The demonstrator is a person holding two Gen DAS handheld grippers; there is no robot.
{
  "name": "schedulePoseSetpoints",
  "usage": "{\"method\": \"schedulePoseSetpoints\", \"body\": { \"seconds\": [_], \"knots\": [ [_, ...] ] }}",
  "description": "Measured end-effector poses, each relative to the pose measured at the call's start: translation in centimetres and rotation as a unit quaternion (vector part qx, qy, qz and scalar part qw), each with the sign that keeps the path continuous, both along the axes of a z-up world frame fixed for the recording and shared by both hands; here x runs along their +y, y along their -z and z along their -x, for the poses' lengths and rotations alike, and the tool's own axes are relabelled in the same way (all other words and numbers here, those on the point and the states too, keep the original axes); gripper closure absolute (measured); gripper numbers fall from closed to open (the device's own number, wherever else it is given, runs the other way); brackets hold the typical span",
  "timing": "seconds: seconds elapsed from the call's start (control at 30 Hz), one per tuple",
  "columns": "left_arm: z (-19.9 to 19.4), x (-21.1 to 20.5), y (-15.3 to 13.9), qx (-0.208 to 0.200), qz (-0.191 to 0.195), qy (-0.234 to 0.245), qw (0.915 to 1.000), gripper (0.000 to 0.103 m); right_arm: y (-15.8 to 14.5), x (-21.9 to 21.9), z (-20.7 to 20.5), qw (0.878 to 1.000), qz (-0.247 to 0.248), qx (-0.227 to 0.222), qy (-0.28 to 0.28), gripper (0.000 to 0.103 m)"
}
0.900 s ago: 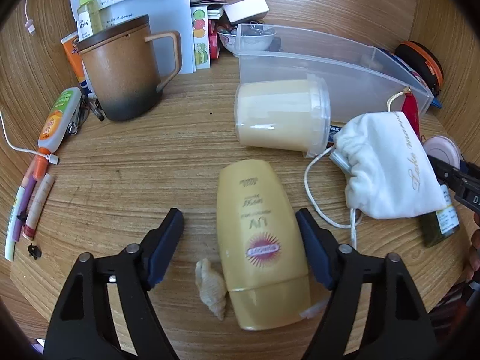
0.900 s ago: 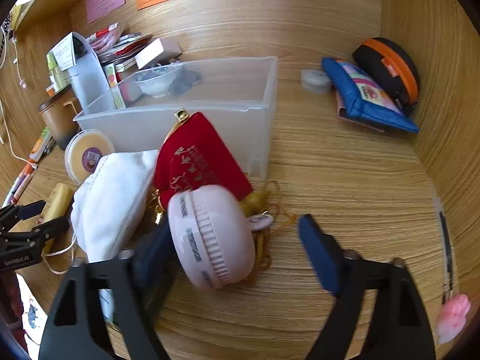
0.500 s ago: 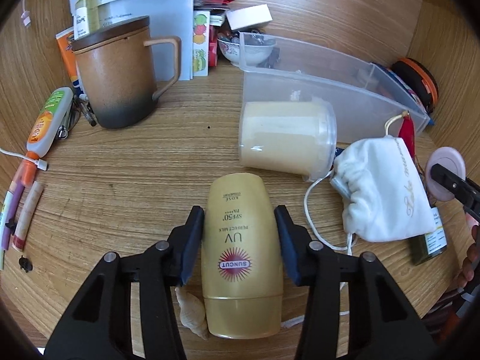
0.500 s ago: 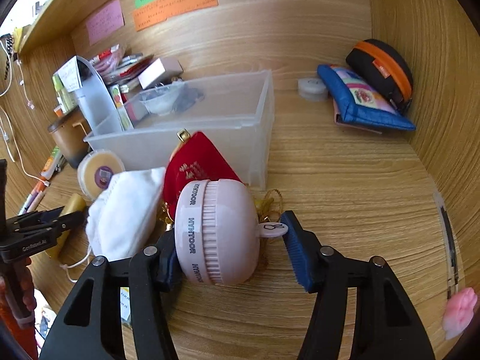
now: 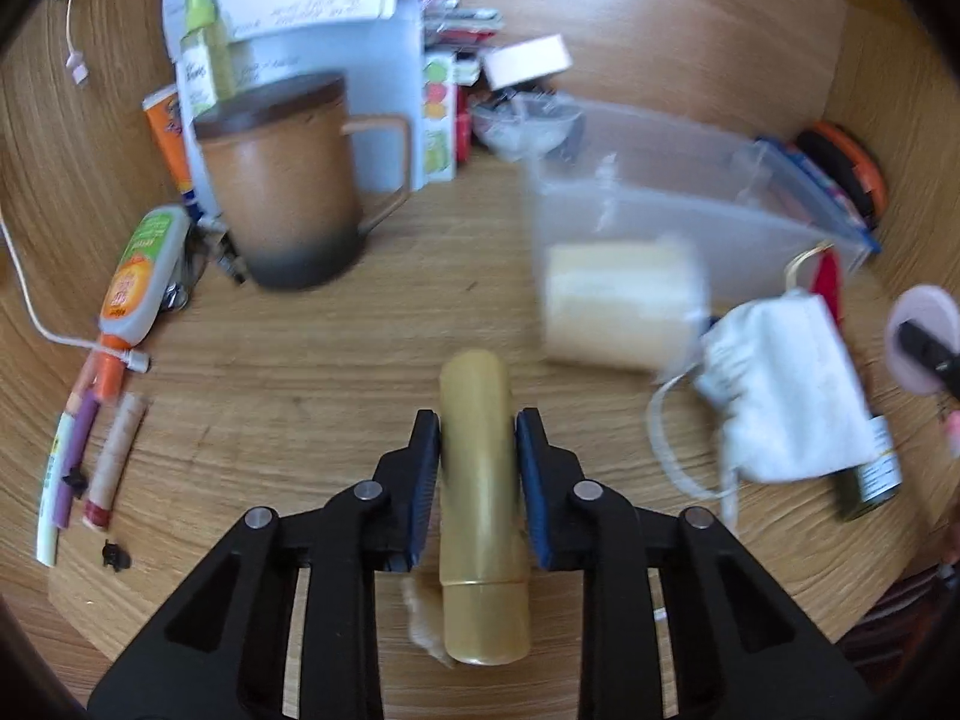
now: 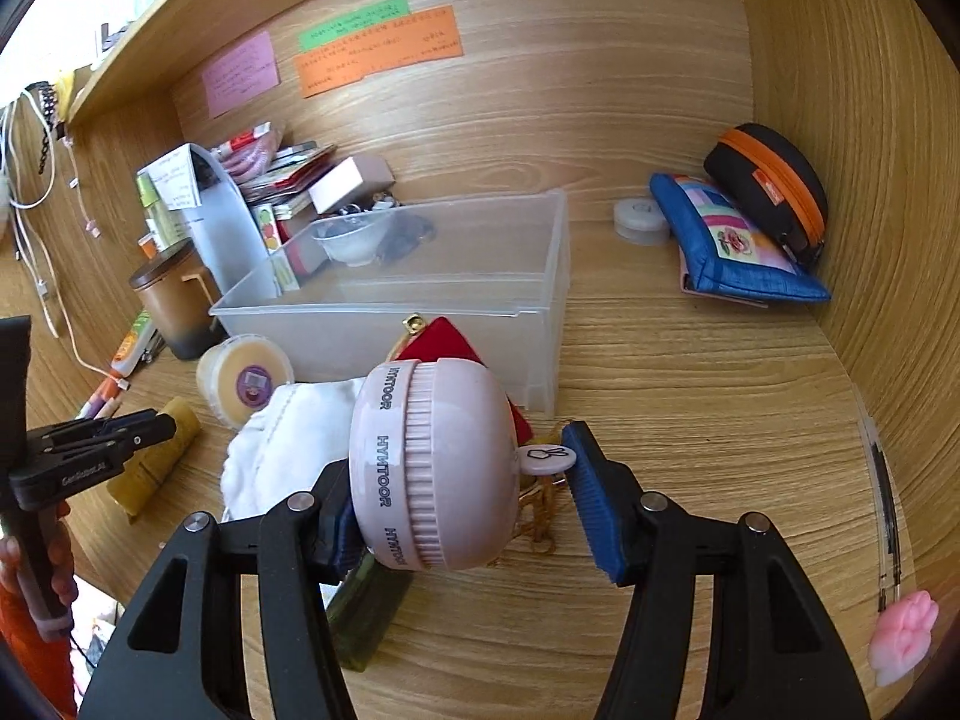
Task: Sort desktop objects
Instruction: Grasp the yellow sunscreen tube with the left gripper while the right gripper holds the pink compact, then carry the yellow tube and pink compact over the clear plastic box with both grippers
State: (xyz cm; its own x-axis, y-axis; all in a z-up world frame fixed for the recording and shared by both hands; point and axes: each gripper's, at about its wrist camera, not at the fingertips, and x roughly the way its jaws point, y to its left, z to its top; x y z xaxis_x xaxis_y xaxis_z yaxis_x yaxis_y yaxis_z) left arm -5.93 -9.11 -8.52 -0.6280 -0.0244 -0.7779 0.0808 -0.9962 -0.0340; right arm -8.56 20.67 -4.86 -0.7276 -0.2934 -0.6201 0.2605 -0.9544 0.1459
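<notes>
My left gripper point(image 5: 478, 441) is shut on the yellow sunscreen tube point(image 5: 480, 480), turned edge-on and lifted off the desk; the tube also shows in the right wrist view point(image 6: 159, 456). My right gripper point(image 6: 462, 468) is shut on a round pink case point(image 6: 435, 468), held above the desk; its tab touches the right pad. The clear plastic bin point(image 6: 420, 300) stands behind, with a glass bowl point(image 6: 351, 240) in it. A white pouch point(image 5: 786, 384), a red pouch point(image 6: 444, 342) and a cream jar point(image 5: 621, 306) lie in front of the bin.
A brown lidded mug point(image 5: 282, 180) stands at the back left, with tubes and pens point(image 5: 90, 438) along the left edge. A small shell point(image 5: 426, 624) lies under the tube. A blue wallet point(image 6: 732, 240), an orange-trimmed case point(image 6: 774, 180) and a pink eraser point(image 6: 903, 636) lie right.
My left gripper closed on the sunscreen tube, lifted it and rolled it edge-on. My right gripper closed on the pink case and raised it.
</notes>
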Motion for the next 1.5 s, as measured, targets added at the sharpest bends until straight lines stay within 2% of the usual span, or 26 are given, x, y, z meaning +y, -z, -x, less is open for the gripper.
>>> {"method": "schedulePoseSetpoints", "body": {
  "seconds": [0.1,0.2,0.43,0.73,0.97,1.27,1.5],
  "knots": [
    [0.0,-1.3,0.6,-0.010,-0.027,-0.003,0.9996,0.076,-0.1,-0.1,-0.3,1.000,0.001,0.003,-0.005,0.048],
    [0.1,-1.4,0.8,-0.002,-0.019,-0.008,0.9998,0.076,-0.3,-0.3,-0.4,1.000,0.004,0.005,-0.007,0.048],
    [0.3,-0.6,0.6,0.009,-0.045,0.003,0.9990,0.078,-0.5,-0.5,0.3,1.000,0.012,-0.003,-0.015,0.048],
    [-0.1,0.6,-4.5,0.069,-0.029,0.027,0.9968,0.078,-2.1,-1.2,1.4,1.000,-0.007,0.012,-0.027,0.048],
    [1.0,1.8,-8.5,0.110,-0.020,0.057,0.9921,0.078,-3.5,-1.8,2.6,0.999,-0.015,0.024,-0.038,0.048],
    [2.9,3.7,-12.1,0.136,-0.014,0.100,0.9856,0.078,-6.4,-2.6,4.2,0.997,-0.037,0.055,-0.049,0.048],
    [5.2,4.6,-13.6,0.139,-0.017,0.121,0.9828,0.078,-7.8,-3.3,6.4,0.995,-0.041,0.063,-0.059,0.048]
  ]
}}
